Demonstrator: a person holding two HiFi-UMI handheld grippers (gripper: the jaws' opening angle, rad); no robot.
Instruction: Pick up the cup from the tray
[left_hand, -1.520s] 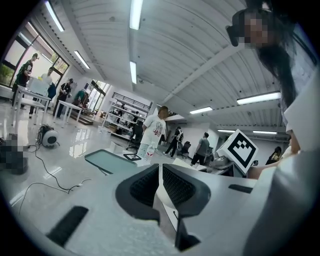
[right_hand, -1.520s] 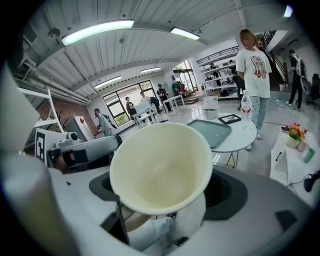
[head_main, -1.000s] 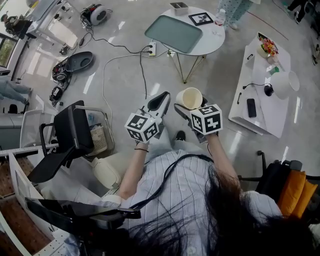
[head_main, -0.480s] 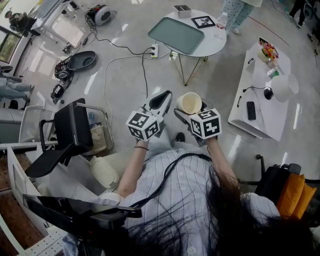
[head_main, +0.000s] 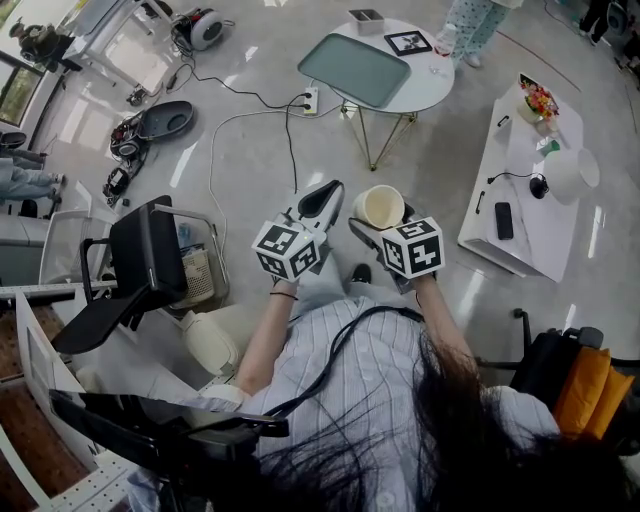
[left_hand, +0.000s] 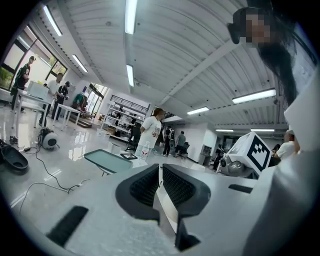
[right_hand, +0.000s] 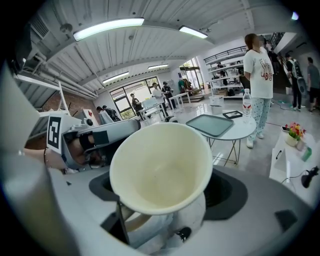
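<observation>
Above lap, right tongs (head_main: 377, 218) still clamp cup (head_main: 381, 204); left tongs (head_main: 322, 197) closed, unmoved.

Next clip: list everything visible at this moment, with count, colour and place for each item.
cream paper cup: one, cream, between the right tool's jaws, off the tray
flat rectangular tray: one, grey-green, on the round table
round metal-legged table: one, white, ahead of the person
square marker card: one, black and white, on the round table beyond the tray
plastic water bottle: one, clear, at the round table's far edge
long low table: one, white, on the right, bearing flowers, a mouse and a dark handset
swivel office chair: one, black, on the left
left tool: jaws together, empty
right tool: closed on the cup
</observation>
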